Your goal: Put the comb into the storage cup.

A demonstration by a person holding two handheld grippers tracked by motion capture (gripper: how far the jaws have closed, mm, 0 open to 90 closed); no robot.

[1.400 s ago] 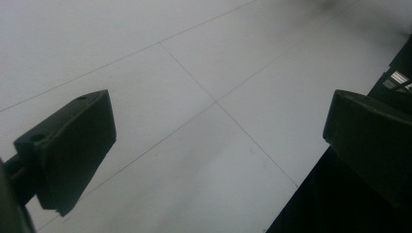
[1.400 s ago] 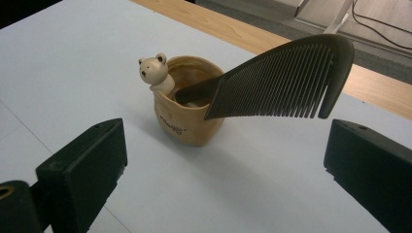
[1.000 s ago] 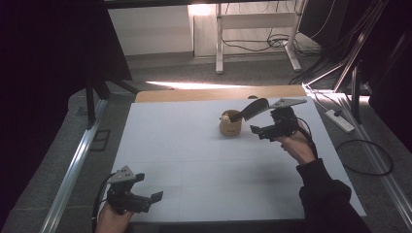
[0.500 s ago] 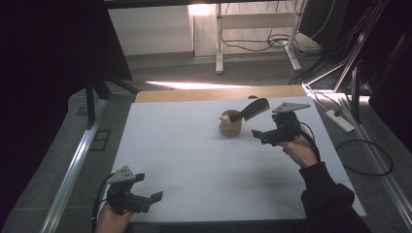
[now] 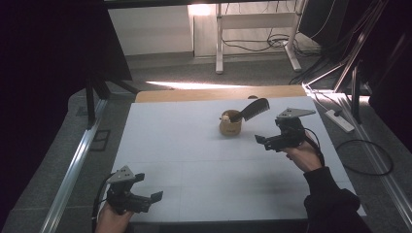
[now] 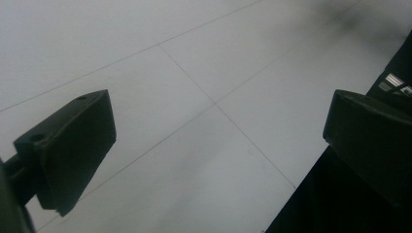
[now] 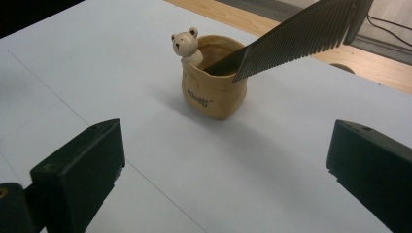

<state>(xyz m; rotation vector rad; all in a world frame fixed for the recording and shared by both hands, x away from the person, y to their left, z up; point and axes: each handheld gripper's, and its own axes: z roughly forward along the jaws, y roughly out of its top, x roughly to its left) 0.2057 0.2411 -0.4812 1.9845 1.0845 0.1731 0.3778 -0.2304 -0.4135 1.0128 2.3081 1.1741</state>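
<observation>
A small tan pot (image 5: pixel 230 125) (image 7: pixel 214 90) with a white bear figure (image 7: pixel 186 44) on its rim stands on the white table (image 5: pixel 194 145). A black comb (image 5: pixel 251 110) (image 7: pixel 296 40) leans out of the pot, handle end inside, teeth end up to the right. My right gripper (image 5: pixel 265 141) (image 7: pixel 223 170) hovers open just right of the pot, its jaws pointing toward it with nothing between them. My left gripper (image 5: pixel 148 196) (image 6: pixel 218 145) rests open at the near left corner of the table, over bare surface.
A wooden strip (image 5: pixel 218 93) runs along the table's far edge. Metal rails (image 5: pixel 73 165) flank the table on the left. A power strip (image 5: pixel 338 120) and cables lie on the floor to the right. A white desk frame (image 5: pixel 252 19) stands beyond.
My right gripper has drawn back from the pot toward the near right, open and away from the comb. The left gripper has not moved.
</observation>
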